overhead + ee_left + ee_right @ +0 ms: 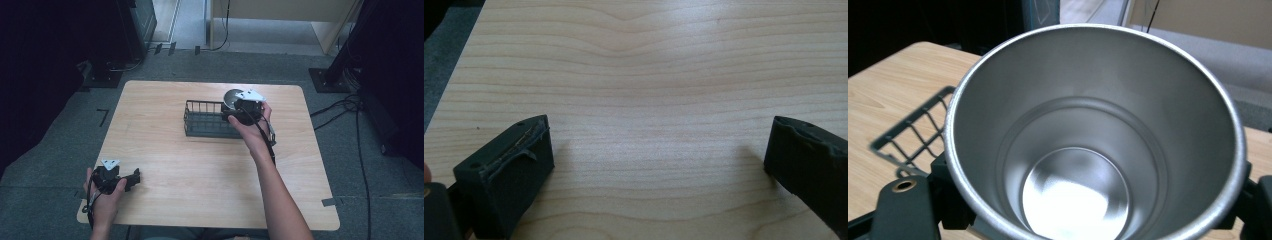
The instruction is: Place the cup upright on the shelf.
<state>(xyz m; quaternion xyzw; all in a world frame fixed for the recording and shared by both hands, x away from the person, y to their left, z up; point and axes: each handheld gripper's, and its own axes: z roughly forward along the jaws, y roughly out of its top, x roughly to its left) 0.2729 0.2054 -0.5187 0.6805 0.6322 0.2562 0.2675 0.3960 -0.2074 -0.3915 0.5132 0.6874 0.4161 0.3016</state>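
Your right gripper clamps a steel cup at the right end of the wire basket; its own view reveals the cup's bare inside, jaws mostly hidden. Your left gripper, well apart from the basket, gapes over the table.

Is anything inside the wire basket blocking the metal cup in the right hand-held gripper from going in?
Nothing visible does. The right hand-held gripper holds the metal cup at the wire basket's right end, and the part of the basket in sight looks empty.
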